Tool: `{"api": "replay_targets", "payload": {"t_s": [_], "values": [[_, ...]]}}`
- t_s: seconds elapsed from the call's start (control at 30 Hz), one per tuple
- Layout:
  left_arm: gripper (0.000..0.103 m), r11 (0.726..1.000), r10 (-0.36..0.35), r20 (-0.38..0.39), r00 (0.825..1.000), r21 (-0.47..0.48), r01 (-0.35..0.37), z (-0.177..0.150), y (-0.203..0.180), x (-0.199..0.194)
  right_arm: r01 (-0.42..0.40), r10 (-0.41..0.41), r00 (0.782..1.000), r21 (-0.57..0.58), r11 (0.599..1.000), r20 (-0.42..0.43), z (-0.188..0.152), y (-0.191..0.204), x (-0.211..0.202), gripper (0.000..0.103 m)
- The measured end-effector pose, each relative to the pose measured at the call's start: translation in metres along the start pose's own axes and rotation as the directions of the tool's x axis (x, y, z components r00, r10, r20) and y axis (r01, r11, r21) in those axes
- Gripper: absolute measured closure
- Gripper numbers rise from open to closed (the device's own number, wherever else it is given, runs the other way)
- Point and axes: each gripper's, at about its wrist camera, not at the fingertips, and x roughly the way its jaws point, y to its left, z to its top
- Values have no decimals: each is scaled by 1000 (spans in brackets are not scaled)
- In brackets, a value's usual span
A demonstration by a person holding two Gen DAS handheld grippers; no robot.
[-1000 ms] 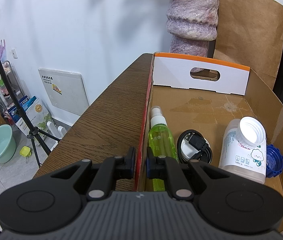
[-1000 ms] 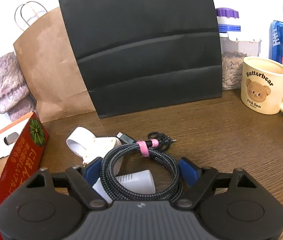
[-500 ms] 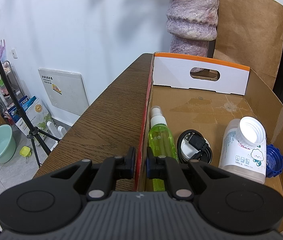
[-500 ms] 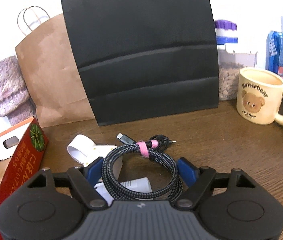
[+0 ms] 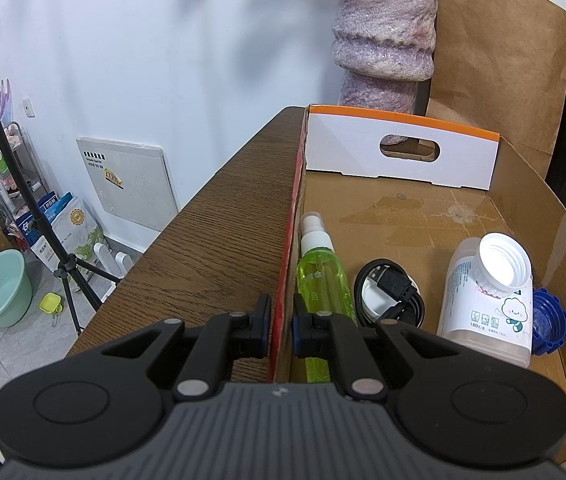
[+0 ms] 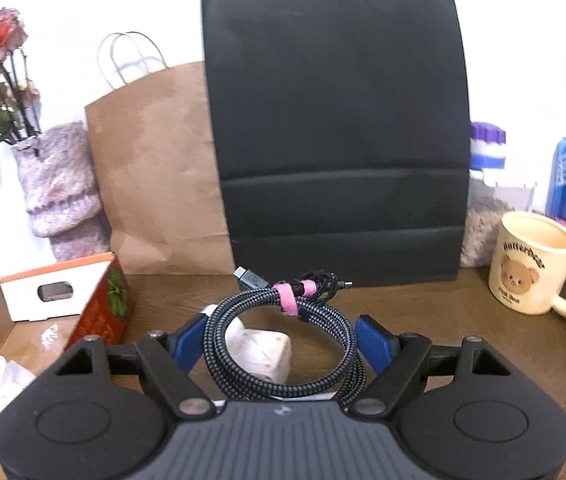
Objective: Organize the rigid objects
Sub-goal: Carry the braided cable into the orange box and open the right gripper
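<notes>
On the left side nothing has moved – the left gripper (image 5: 281,322) is still pinched shut on the thin red side wall of the cardboard box (image 5: 435,216), holding the box steady on the wooden table (image 5: 203,248). Inside the box lie a green spray bottle (image 5: 321,276), a black coiled cable (image 5: 391,294), a white jar (image 5: 491,300) on its side and a blue cap (image 5: 549,316).

On the right side things have changed. The right gripper (image 6: 283,340) has its blue pads pressed against both sides of a braided cable coil (image 6: 283,340) tied with a pink strap (image 6: 287,299). A second ago the coil lay low on the table; now it sits higher, with the black bag (image 6: 339,132) showing more behind it – so the coil has been lifted. A white plug (image 6: 261,350) still sits on the table under it.

I think the coil goes into the box next, over to the left
</notes>
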Motion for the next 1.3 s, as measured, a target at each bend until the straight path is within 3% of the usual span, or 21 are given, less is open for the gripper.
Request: {"api": "replay_targets", "payload": {"t_s": [0.33, 0.63, 1.07, 1.3], "values": [[93, 1000, 1, 1, 1000, 1, -1, 0, 0, 0, -45, 49, 996, -64, 997, 76, 12, 35, -18, 24], [93, 1000, 1, 0, 1000, 1, -1, 0, 0, 0, -146, 159, 981, -120, 982, 109, 18, 91, -29, 24], [93, 1000, 0, 1, 1000, 0, 0, 0, 0, 0, -306, 319, 946, -180, 935, 49, 6, 175, -35, 24], [93, 1000, 2, 2, 1000, 4, -2, 0, 0, 0, -327, 336, 942, -205, 923, 11, -5, 199, -27, 24]]}}
